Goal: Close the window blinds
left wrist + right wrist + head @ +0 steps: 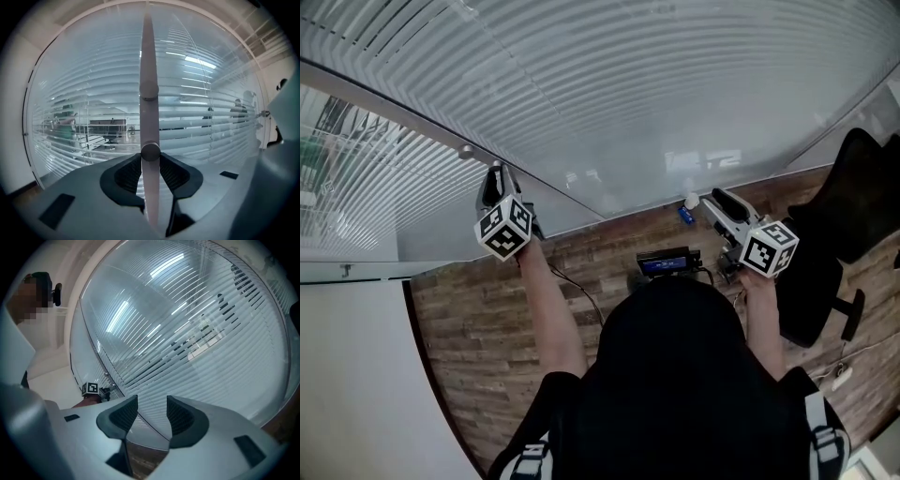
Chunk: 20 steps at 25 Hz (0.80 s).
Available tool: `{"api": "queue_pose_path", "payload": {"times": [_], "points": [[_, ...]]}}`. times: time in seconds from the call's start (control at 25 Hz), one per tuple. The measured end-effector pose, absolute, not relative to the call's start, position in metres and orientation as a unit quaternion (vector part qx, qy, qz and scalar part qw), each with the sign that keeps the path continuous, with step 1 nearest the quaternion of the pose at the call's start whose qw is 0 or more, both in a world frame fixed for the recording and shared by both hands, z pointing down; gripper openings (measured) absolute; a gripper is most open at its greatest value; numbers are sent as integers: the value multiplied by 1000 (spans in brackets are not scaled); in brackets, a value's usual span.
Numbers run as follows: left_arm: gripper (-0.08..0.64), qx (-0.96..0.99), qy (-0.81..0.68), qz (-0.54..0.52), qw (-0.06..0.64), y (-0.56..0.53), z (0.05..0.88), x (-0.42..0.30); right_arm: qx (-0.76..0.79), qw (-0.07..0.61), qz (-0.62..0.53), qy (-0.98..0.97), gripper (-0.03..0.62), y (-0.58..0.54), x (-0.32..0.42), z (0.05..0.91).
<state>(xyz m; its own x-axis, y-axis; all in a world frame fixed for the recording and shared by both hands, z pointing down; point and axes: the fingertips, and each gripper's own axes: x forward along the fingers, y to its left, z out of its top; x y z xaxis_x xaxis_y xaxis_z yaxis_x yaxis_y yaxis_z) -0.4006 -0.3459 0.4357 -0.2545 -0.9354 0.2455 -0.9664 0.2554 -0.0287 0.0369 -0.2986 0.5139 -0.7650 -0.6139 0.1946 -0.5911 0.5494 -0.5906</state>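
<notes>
Left gripper view: the left gripper point(150, 161) has its jaws clamped on the wand point(148, 65) — slats point(211, 101) look partly open. Next, probably twist it; right gripper point(152, 416) jaws wide, empty.

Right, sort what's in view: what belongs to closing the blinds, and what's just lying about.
For the job:
white slatted window blinds
pale translucent tilt wand
left gripper, closed on the wand
right gripper, open and empty

Lying about:
black office chair
black device with blue screen
small blue-and-white object

Black chair point(848, 202) on wood floor point(478, 337)
</notes>
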Motion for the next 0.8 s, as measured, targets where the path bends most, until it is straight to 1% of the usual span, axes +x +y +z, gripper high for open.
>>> {"api": "queue_pose_path", "payload": {"times": [0.16, 0.32, 0.4, 0.52, 0.6, 0.8], "points": [[132, 574, -794, 196, 32, -346, 440, -401, -342, 16, -329, 880, 199, -299, 37, 513], [129, 558, -792, 248, -4, -348, 441, -405, -340, 16, -328, 881, 199, -301, 36, 513], [130, 568, -794, 213, 21, -347, 440, -403, -338, 17, -328, 882, 199, -301, 34, 513], [133, 584, -800, 112, 78, -342, 443, -398, -340, 18, -329, 881, 199, -300, 37, 515], [141, 585, -802, 85, 82, -341, 442, -397, -342, 17, -329, 880, 199, -300, 38, 516], [141, 583, -804, 91, 68, -347, 437, -399, -343, 18, -327, 880, 199, -301, 37, 516]]}}
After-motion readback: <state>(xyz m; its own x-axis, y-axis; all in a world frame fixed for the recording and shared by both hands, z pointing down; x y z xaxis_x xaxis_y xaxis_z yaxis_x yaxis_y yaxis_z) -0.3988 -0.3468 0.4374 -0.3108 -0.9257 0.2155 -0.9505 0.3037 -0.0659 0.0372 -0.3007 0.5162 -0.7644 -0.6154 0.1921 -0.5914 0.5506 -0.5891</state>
